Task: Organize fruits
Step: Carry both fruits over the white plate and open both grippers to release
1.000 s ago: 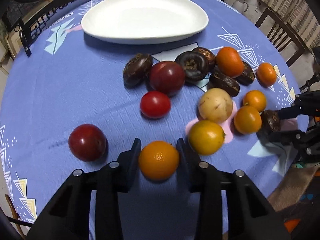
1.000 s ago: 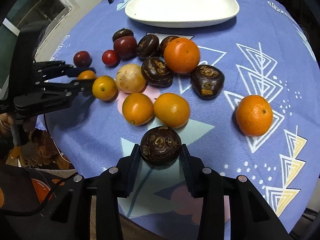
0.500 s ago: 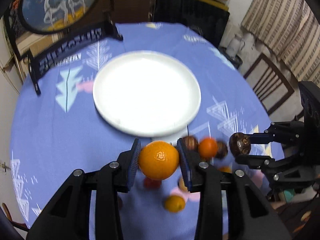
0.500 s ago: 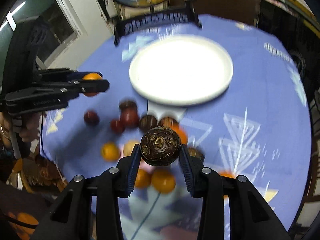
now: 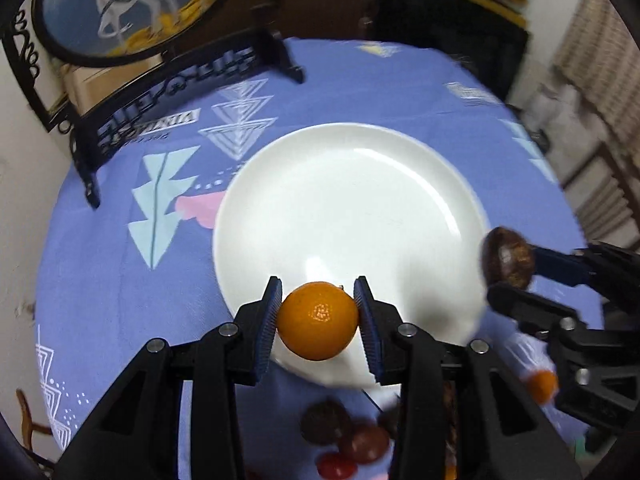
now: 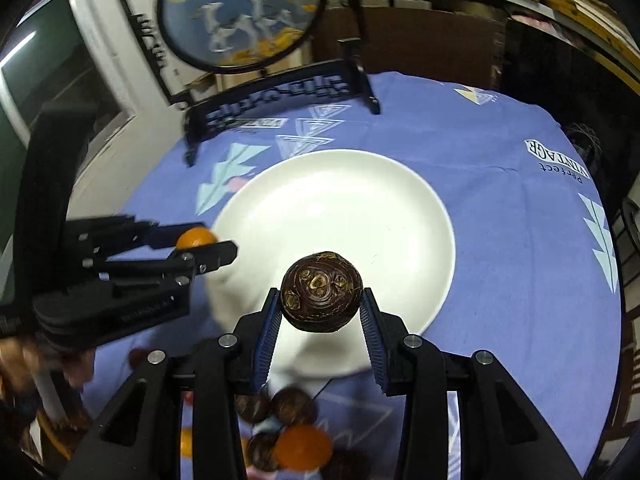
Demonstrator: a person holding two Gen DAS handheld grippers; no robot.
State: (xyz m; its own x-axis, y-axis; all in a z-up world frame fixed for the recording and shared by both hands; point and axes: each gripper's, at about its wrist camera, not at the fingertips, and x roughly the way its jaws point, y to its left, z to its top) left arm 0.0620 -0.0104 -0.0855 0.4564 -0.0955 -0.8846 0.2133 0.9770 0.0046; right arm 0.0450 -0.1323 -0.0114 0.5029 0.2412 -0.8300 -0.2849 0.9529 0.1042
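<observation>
Closest to us, our left claw (image 5: 318, 322) grips a small round orange fruit (image 5: 318, 326) above the near rim of the round white ceramic plate (image 5: 360, 208). Our right claw (image 6: 320, 310) clamps a dark brown, knobbly round fruit (image 6: 321, 291) over the same plate. Beyond it the blue patterned tabletop (image 6: 500, 200) carries a black-framed round painted screen (image 6: 240, 12).

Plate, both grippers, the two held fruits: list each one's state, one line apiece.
White plate: flat on the tablecloth, nothing on it.
Left gripper: shut on the orange.
Orange: clamped, held over the plate's near rim.
Right gripper: shut on the dark brown fruit.
Dark brown fruit: clamped, held over the plate.
</observation>
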